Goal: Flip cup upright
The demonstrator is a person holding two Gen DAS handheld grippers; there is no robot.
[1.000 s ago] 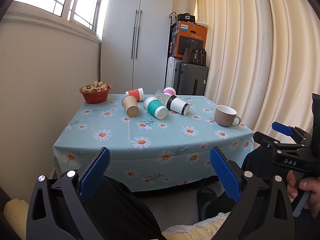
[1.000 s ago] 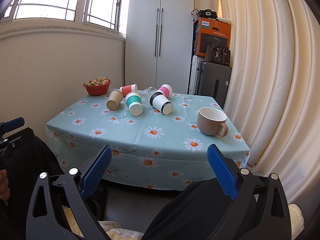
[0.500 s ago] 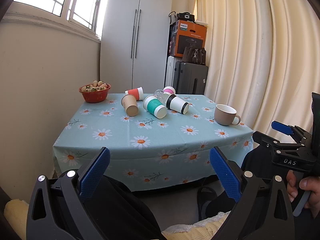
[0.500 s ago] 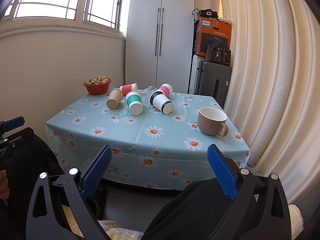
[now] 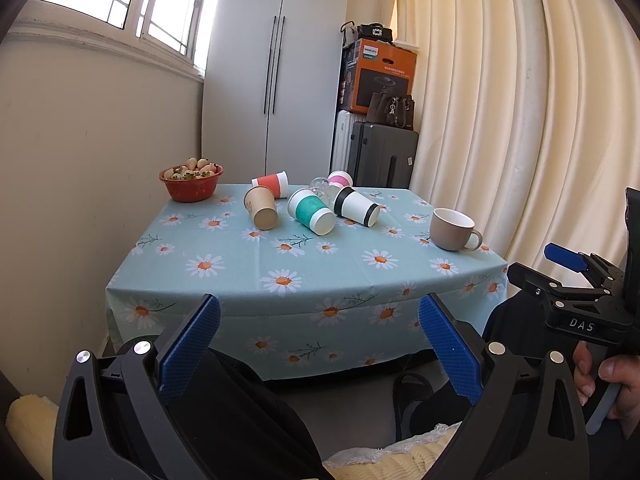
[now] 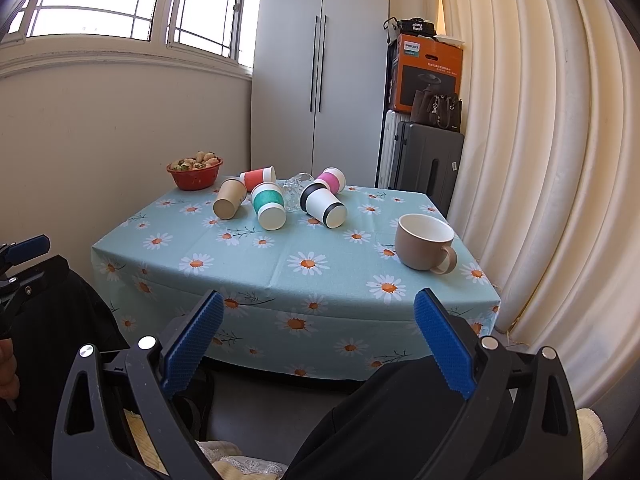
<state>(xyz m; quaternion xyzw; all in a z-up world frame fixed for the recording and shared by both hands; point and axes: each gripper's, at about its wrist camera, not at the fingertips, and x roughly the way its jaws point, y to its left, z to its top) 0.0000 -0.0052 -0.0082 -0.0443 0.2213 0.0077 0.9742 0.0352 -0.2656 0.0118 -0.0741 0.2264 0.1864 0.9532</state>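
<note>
Several paper cups lie on their sides at the back of the table: a brown one (image 5: 261,209) (image 6: 229,199), a teal-banded one (image 5: 312,211) (image 6: 268,205), a black-banded one (image 5: 357,206) (image 6: 323,204), a red one (image 5: 272,182) (image 6: 258,177) and a pink one (image 5: 340,179) (image 6: 331,179). A clear glass (image 6: 297,189) lies among them. A beige mug (image 5: 453,229) (image 6: 425,246) stands upright at the right. My left gripper (image 5: 319,344) and right gripper (image 6: 318,340) are open and empty, held low in front of the table, well short of the cups.
The table has a light blue daisy cloth (image 5: 304,264) (image 6: 280,256). A red bowl of fruit (image 5: 191,179) (image 6: 195,172) stands at the back left by the wall. Curtains hang to the right; suitcases and a box stand behind the table.
</note>
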